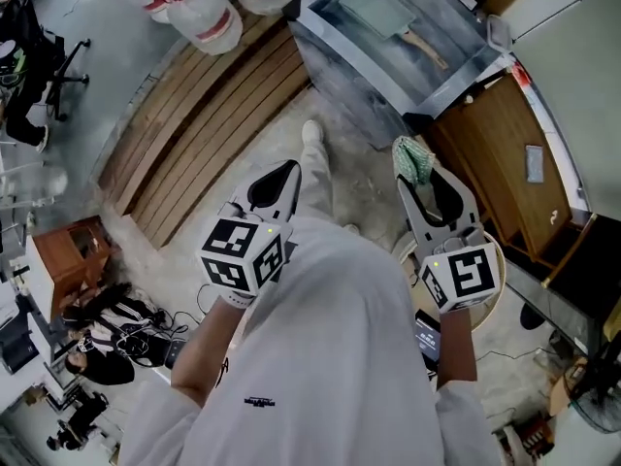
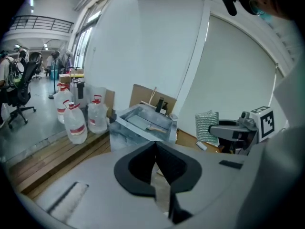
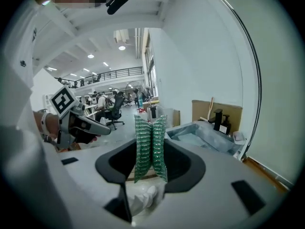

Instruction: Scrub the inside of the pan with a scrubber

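Note:
My right gripper (image 1: pixel 415 175) is shut on a green mesh scrubber (image 1: pixel 413 158), which stands upright between its jaws (image 3: pixel 150 146). My left gripper (image 1: pixel 286 173) is shut with nothing in it; its fingertips (image 2: pixel 155 149) meet. Both grippers are held in front of the person's body, well short of the steel sink (image 1: pixel 335 17). In the sink lies a flat grey pan with a wooden handle (image 1: pixel 388 13), also seen in the left gripper view (image 2: pixel 144 122). The right gripper (image 2: pixel 237 130) with the scrubber (image 2: pixel 206 126) shows there too.
Large water jugs (image 1: pixel 209 17) stand on a wooden slatted platform (image 1: pixel 209 115) left of the sink. A wooden cabinet (image 1: pixel 500 153) stands to the right. A tap and soap bottles (image 3: pixel 219 119) stand at the sink's back. A small wooden crate (image 1: pixel 68 260) and cables lie lower left.

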A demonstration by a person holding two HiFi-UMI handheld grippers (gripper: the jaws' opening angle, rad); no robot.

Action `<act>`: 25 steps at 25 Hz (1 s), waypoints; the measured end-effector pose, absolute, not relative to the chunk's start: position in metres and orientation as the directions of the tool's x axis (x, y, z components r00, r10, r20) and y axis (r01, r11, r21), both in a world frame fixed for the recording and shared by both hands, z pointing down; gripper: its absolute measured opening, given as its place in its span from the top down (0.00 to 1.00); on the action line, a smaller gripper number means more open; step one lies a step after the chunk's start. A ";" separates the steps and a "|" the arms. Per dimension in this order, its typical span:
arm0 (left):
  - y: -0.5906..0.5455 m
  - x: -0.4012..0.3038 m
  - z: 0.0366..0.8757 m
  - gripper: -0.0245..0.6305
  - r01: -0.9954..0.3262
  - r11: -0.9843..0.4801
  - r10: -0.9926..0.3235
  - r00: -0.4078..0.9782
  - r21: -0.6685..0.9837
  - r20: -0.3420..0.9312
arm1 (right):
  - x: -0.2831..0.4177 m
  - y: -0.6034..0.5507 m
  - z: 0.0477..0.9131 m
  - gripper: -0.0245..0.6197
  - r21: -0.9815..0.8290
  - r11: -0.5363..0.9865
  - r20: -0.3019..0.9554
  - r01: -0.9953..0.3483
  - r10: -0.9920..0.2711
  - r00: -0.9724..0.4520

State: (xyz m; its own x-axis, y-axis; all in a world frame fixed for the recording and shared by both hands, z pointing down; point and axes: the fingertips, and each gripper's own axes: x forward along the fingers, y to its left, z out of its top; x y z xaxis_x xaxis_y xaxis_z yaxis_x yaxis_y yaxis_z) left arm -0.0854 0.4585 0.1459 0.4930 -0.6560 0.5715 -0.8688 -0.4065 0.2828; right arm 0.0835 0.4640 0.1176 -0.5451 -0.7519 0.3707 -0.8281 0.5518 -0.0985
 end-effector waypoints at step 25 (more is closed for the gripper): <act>0.075 -0.068 0.152 0.96 -0.759 -0.541 -0.471 0.631 0.363 0.617 | 0.077 0.081 0.125 0.73 -0.155 0.386 0.502 -0.909 -0.762 -0.410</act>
